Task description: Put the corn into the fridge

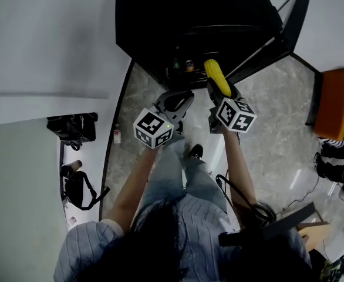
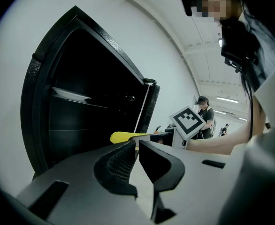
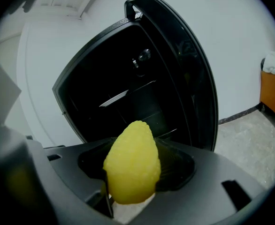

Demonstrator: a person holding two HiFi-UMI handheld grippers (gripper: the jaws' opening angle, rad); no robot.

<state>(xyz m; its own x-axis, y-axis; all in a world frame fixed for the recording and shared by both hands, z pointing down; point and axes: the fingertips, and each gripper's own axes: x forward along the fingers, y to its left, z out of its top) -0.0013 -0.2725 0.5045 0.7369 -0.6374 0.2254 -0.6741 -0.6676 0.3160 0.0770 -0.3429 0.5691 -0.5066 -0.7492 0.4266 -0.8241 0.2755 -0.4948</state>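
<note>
A yellow corn cob (image 1: pixel 217 77) sticks forward out of my right gripper (image 1: pixel 221 91), which is shut on it just in front of the open black fridge (image 1: pixel 189 16). In the right gripper view the corn (image 3: pixel 133 165) fills the gap between the jaws and points at the dark fridge shelves (image 3: pixel 128 95). My left gripper (image 1: pixel 175 103) hovers beside it on the left, jaws together and holding nothing. The left gripper view shows its closed jaws (image 2: pixel 137 146), with the corn (image 2: pixel 126 136) beyond them and the fridge interior (image 2: pixel 81 111) at left.
The fridge door (image 1: pixel 277 28) hangs open to the right. Small items (image 1: pixel 184 65) stand low inside the fridge. An orange box (image 1: pixel 331 101) is at the far right. Black bags (image 1: pixel 72 128) and a small bottle (image 1: pixel 117 136) lie on the left floor. A person (image 2: pixel 204 112) stands in the background.
</note>
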